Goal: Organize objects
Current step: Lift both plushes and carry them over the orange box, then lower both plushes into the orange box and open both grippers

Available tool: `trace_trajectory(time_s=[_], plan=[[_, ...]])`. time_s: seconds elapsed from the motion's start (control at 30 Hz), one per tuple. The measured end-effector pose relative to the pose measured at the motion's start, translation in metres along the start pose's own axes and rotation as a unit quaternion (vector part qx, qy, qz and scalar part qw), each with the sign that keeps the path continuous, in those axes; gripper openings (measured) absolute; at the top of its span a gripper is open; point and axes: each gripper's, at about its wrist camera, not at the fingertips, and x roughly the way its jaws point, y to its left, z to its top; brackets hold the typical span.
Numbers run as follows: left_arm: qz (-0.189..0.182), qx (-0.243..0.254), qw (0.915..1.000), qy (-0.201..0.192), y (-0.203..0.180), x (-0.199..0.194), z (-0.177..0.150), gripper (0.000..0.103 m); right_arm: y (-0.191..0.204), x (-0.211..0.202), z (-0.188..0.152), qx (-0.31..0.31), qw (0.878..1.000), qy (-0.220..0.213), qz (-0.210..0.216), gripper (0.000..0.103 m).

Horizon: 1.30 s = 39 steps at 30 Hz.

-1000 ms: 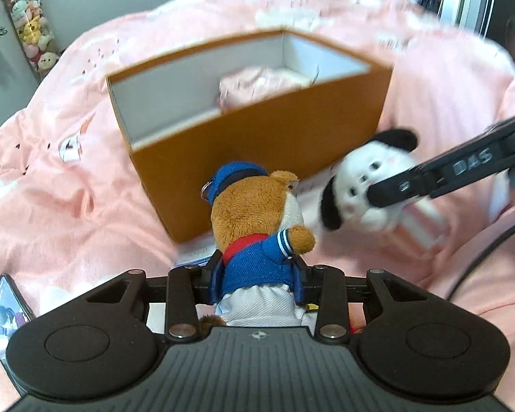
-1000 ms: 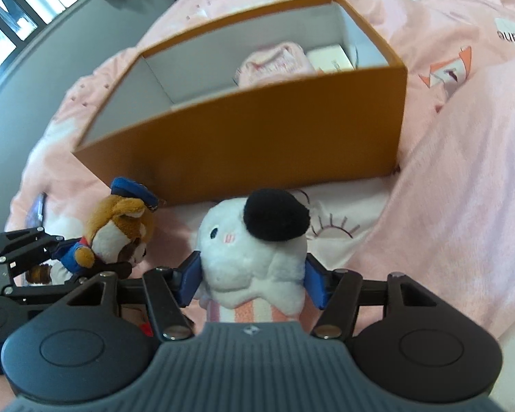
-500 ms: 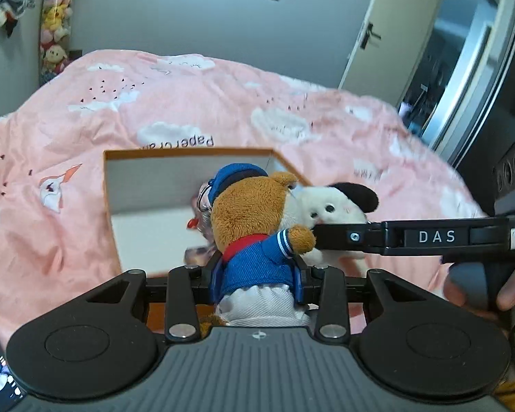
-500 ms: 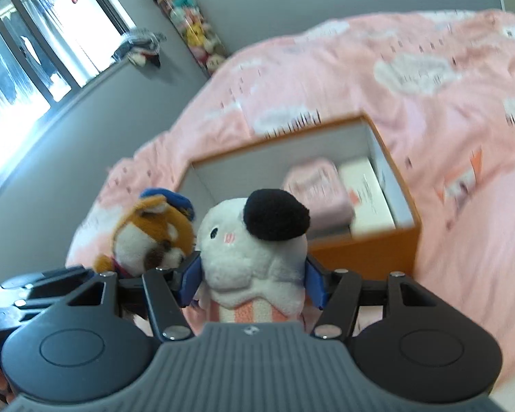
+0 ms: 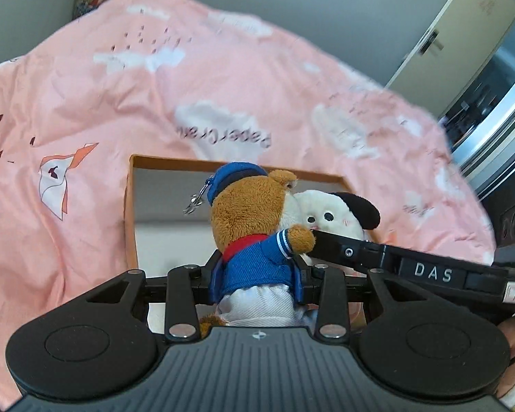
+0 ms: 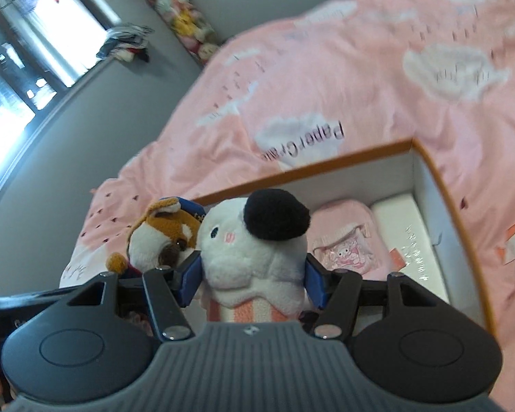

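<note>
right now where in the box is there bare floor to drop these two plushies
The left half of the orange box shows bare white floor, bordered by its left wall. The right end is crowded: a pink pouch lies beside a white packet against the right wall. The brown dog plush and white dog plush hang together above the middle.

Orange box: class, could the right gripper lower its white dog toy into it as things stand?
Probably yes: the right gripper holds the white dog toy above the open orange box, with bare floor nearby.
</note>
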Motion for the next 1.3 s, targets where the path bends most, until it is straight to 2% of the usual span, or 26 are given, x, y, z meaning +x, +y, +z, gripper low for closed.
trace_trajectory(time_s=[0.1, 0.3, 0.47, 0.63, 0.7, 0.8, 1.03, 1.17, 1.23, 1.3], plan=[[0.027, -0.005, 0.9993, 0.024, 0.006, 0.023, 0.008, 0.043, -0.012, 0.031, 0.007, 0.022, 0.999, 0.027, 0.0, 0.062], [0.05, 0.001, 0.9968, 0.061, 0.022, 0.046, 0.016, 0.045, -0.024, 0.076, 0.014, 0.029, 0.997, 0.071, 0.015, 0.062], [0.069, 0.043, 0.995, 0.058, 0.02, 0.051, 0.02, 0.05, -0.03, 0.101, 0.02, 0.03, 0.994, 0.098, 0.03, 0.063], [0.077, 0.081, 0.9926, 0.048, 0.017, 0.052, 0.021, 0.053, -0.028, 0.108, 0.025, 0.02, 0.994, 0.107, 0.022, 0.064], [0.093, 0.105, 0.9893, 0.04, 0.013, 0.052, 0.018, 0.057, -0.027, 0.108, 0.025, 0.016, 0.994, 0.107, 0.022, 0.066], [0.135, 0.141, 0.9808, 0.016, 0.002, 0.05, 0.011, 0.056, -0.025, 0.109, 0.024, 0.007, 0.994, 0.107, 0.019, 0.067], [0.151, 0.2, 0.9679, 0.017, -0.007, 0.044, 0.005, 0.056, -0.022, 0.109, 0.025, -0.005, 0.995, 0.102, 0.017, 0.067], [0.175, 0.229, 0.9569, 0.033, -0.011, 0.045, 0.003, 0.056, -0.022, 0.108, 0.026, -0.004, 0.995, 0.099, 0.018, 0.068], [0.177, 0.232, 0.9555, 0.038, -0.012, 0.046, 0.003, 0.052, -0.02, 0.105, 0.026, -0.011, 0.995, 0.097, 0.015, 0.067], [0.173, 0.234, 0.9553, 0.052, -0.012, 0.047, 0.003, 0.038, -0.017, 0.099, 0.027, -0.027, 0.995, 0.094, 0.011, 0.065]])
